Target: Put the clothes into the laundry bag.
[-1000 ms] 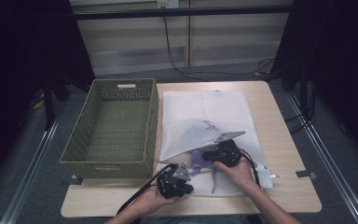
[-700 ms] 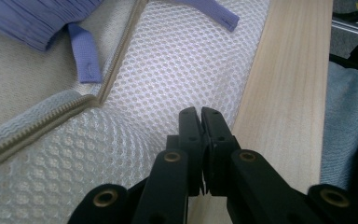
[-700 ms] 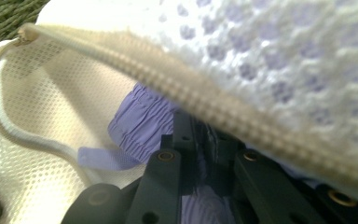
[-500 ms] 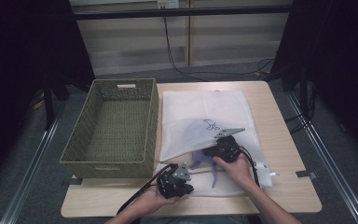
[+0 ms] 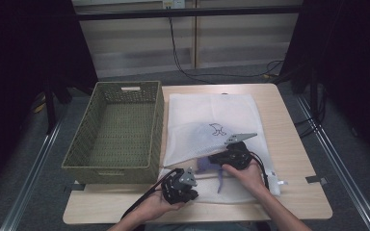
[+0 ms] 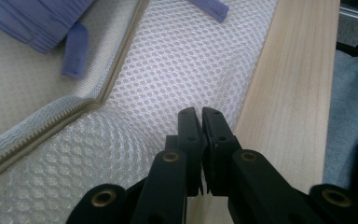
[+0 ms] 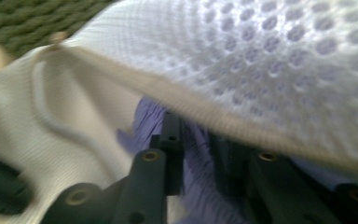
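Dark curtains and a slatted back wall frame the pale wooden table (image 5: pixel 294 159), which carries a green woven basket (image 5: pixel 115 130) at left and a white mesh laundry bag (image 5: pixel 212 120) at right. My left gripper (image 6: pixel 200 116) is pinched shut on the lower mesh layer of that bag near the table's front edge, holding the mouth down beside the zipper (image 6: pixel 37 121). My right gripper (image 7: pixel 200 135) reaches under the raised upper flap, its jaws partly apart and just now widening around the purple garment (image 7: pixel 200 186); purple cloth lies between them, but I judge the pads no longer press on it.

Risks, as I judge them:
(a) the garment sits only partly inside, with a strap (image 5: pixel 220 180) trailing on the lower layer, so withdrawing may drag it back out on a jaw;
(b) the upper flap rests on my right jaws and could snag on them or on the zipper teeth;
(c) the left pinch holds thin mesh near its edge, so any pull from the right could slip it free and let the mouth collapse.
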Tool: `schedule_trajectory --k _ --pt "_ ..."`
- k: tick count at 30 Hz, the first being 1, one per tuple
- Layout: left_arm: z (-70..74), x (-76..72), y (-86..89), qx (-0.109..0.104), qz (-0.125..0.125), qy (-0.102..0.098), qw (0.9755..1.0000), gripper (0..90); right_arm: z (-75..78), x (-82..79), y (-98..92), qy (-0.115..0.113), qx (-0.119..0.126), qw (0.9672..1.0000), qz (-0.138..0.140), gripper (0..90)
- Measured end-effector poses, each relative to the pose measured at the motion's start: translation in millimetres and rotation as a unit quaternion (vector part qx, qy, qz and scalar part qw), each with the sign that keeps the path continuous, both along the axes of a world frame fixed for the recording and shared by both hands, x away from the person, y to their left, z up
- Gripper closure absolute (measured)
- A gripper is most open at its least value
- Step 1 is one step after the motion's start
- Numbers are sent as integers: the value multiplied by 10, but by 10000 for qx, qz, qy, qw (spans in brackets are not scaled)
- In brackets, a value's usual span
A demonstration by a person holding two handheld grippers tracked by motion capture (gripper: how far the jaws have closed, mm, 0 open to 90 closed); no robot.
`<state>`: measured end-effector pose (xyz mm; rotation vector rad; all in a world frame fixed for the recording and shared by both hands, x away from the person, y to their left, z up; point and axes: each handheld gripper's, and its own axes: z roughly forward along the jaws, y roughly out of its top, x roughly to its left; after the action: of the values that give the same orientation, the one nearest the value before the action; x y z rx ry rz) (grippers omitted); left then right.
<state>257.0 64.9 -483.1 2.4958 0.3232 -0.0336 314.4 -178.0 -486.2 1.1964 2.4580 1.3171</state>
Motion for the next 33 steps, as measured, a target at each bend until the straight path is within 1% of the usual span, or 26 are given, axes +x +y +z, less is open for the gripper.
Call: schedule_trajectory --k 1,2,4,5,7,9,11,12,13,14,15,16,17,18,21,22,23,24,25,27,28,29,30,31,32,33 --pt "-7 3 9 -47 58 37 10000 866 18 -23 -16 4 37 10000 85 713" --pt "0 14 20 -5 47 67 10000 864 36 -46 -30 -38 40 9999 113 700" --pt "-5 19 26 -89 90 143 9998 853 83 -97 -56 -56 95 9999 107 657" --pt "-1 18 26 -77 106 125 9998 851 110 -119 -74 -97 150 9998 100 644" --pt "20 17 17 -78 88 153 9998 844 163 -158 -115 -128 215 9995 167 656" --pt "26 6 -16 -172 119 206 9996 843 186 -200 -151 -80 265 9990 357 722" --pt "35 1 -78 -318 55 289 9991 846 174 -246 -182 -42 167 9984 534 763" --pt "48 0 -123 -233 24 272 9994 870 155 -266 -196 20 123 9981 600 783" --pt "47 -6 -179 -216 28 286 9994 890 128 -281 -210 42 99 9978 654 789" --pt "32 -14 -232 -280 24 270 9992 896 102 -297 -224 94 62 9976 679 794" --pt "42 -4 -271 -193 -29 245 9995 896 73 -307 -230 127 37 9976 687 803" --pt "19 1 -315 -307 -18 291 9991 896 51 -313 -234 131 1 9975 701 803" --pt "4 3 -358 -269 -14 233 9994 896 38 -314 -234 151 -24 9976 680 803" --pt "0 4 -371 -204 -34 257 9995 896 31 -303 -233 108 -49 9978 652 804" --pt "-46 -12 -359 -312 -36 316 9990 900 32 -253 -234 36 -24 9982 597 811" --pt "-37 -13 -346 -246 -41 319 9992 900 26 -228 -227 8 -23 9983 581 814" --pt "-47 -25 -340 -302 -39 275 9992 900 15 -198 -220 19 -86 9983 581 820" --pt "-40 -32 -339 -249 -56 232 9994 900 -12 -165 -206 74 -96 9978 646 828" --pt "-46 -37 -342 -295 -60 202 9993 900 -28 -154 -194 88 -142 9978 639 831" --pt "-42 -30 -336 -249 -65 238 9994 900 -75 -127 -158 125 -331 9970 690 838" --pt "-56 -29 -336 -344 -43 258 9991 900 -96 -118 -138 118 -421 9964 725 836" --pt "-57 -27 -337 -356 -43 261 9990 900 -109 -118 -121 169 -493 9963 687 836" --pt "-56 -31 -337 -347 -48 248 9991 900 -127 -103 -110 130 -517 9963 681 835" --pt "-44 -32 -337 -271 -79 218 9994 900 -132 -97 -102 177 -539 9961 669 835" --pt "-52 -33 -341 -324 -103 193 9992 900 -139 -84 -93 132 -540 9964 633 836" --pt "-45 -36 -343 -270 -105 174 9994 900 -141 -68 -90 81 -566 9966 601 838"
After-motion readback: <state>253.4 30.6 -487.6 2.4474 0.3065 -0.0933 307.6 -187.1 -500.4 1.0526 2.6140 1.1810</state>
